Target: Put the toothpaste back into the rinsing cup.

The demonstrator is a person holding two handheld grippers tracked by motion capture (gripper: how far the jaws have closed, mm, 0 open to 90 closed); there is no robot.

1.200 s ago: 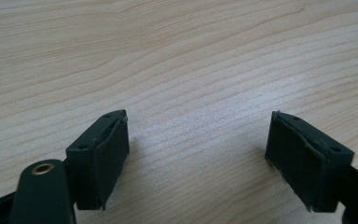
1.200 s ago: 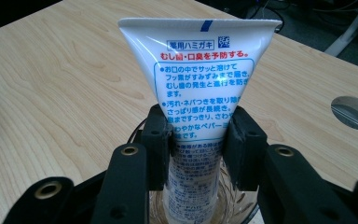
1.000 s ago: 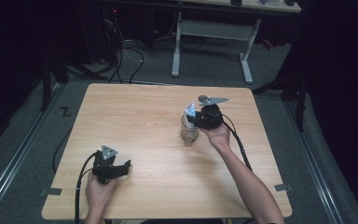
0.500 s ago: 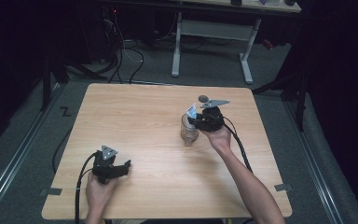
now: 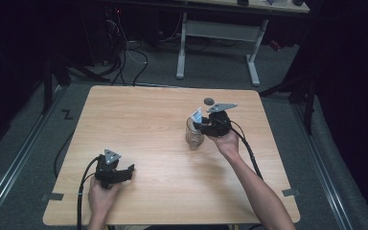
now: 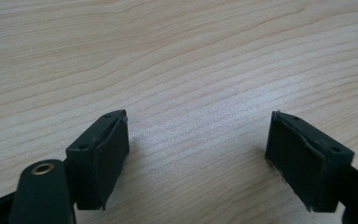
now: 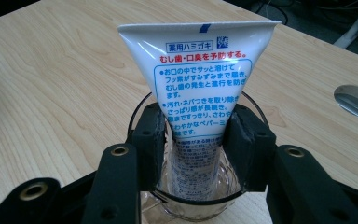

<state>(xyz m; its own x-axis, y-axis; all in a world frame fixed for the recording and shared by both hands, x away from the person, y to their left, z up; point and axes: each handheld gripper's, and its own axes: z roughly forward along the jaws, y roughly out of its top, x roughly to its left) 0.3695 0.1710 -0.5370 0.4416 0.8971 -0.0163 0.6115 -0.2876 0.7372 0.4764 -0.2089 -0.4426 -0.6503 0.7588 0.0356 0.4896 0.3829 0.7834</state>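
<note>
Toothpaste tube [image 7: 200, 88] | label "薬用ハミガキ" | in glass [image 7: 191, 205] | right gripper [image 7: 193, 140] clamping

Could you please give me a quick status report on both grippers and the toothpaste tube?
Right gripper shut on toothpaste tube, tube standing in glass cup. Left gripper open over bare table. Nothing in the way.

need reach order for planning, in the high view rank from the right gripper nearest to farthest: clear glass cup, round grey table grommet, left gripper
1. Clear glass cup: directly at the right gripper, which reaches into it and grips the white toothpaste tube.
2. Round grey table grommet: just beyond, toward the table's far edge.
3. Left gripper: far off, near-left corner.
</note>
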